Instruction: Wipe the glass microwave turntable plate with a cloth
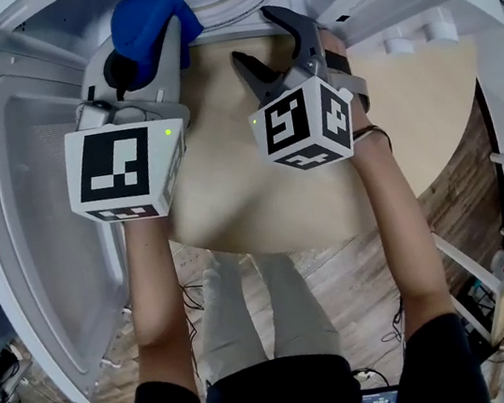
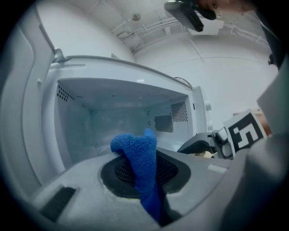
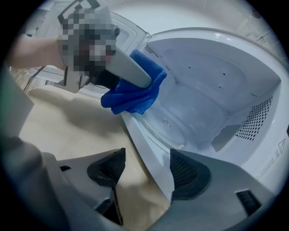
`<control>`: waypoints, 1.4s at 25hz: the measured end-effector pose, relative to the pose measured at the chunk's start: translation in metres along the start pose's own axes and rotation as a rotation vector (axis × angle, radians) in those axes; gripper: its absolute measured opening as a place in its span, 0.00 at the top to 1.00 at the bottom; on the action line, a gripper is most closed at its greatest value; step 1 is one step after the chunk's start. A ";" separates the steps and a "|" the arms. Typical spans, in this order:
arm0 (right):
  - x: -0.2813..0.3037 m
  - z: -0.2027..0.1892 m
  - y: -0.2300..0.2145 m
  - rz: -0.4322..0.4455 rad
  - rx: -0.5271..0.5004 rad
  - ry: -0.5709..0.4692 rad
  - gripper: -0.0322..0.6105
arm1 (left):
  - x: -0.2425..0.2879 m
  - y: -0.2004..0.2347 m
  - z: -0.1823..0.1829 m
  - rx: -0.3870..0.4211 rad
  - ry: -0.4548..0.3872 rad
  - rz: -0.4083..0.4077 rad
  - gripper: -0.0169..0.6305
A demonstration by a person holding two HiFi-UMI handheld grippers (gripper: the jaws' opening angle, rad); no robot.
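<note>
Left gripper view: left gripper (image 2: 151, 182) pinches blue cloth (image 2: 137, 151).

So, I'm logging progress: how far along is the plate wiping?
Done: the door is open and the left tool is shut on the cloth. In hand: the cloth is at the mouth of the microwave. Left: the plate sits inside with no cloth on it, so wiping hasn't visibly begun; the right tool is open and empty.

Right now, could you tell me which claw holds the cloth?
The left claw, shut on the cloth; the right claw stands open with nothing between its jaws.
</note>
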State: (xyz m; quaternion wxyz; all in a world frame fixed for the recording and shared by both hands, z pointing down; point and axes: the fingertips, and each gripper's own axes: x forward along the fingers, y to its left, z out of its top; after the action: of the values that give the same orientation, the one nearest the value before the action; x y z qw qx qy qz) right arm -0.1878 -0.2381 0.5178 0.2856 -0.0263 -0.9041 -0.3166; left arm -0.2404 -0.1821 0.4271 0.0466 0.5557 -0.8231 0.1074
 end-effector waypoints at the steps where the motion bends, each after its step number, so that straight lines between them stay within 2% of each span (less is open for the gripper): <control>1: 0.000 0.000 0.000 -0.001 -0.001 0.000 0.50 | 0.003 0.003 0.001 -0.030 0.000 0.004 0.89; 4: -0.001 0.000 0.000 0.000 -0.003 0.000 0.50 | 0.012 0.011 0.002 -0.065 0.017 0.020 0.89; 8: 0.000 0.000 0.001 0.004 -0.003 -0.001 0.50 | 0.024 0.023 0.003 -0.039 0.028 0.052 0.89; 11: -0.001 -0.001 0.000 0.002 -0.003 0.001 0.50 | 0.036 0.026 0.003 0.052 0.033 0.086 0.89; 15: -0.001 0.000 0.000 -0.001 -0.005 0.001 0.50 | 0.050 0.020 -0.002 0.189 0.078 0.095 0.89; 20: -0.001 0.000 0.001 -0.001 -0.006 0.001 0.50 | 0.059 0.018 -0.006 0.254 0.110 0.086 0.89; 29: 0.000 0.000 0.000 -0.002 -0.004 0.001 0.50 | 0.071 0.000 -0.009 0.314 0.138 -0.017 0.89; 35: 0.000 0.000 0.000 -0.002 -0.004 0.002 0.50 | 0.082 -0.020 -0.005 0.295 0.123 -0.078 0.89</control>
State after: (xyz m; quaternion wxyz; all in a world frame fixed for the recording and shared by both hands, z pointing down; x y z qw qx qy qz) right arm -0.1874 -0.2380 0.5176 0.2861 -0.0255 -0.9032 -0.3189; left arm -0.2527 -0.2626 0.4507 0.0190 0.5806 -0.7717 0.2588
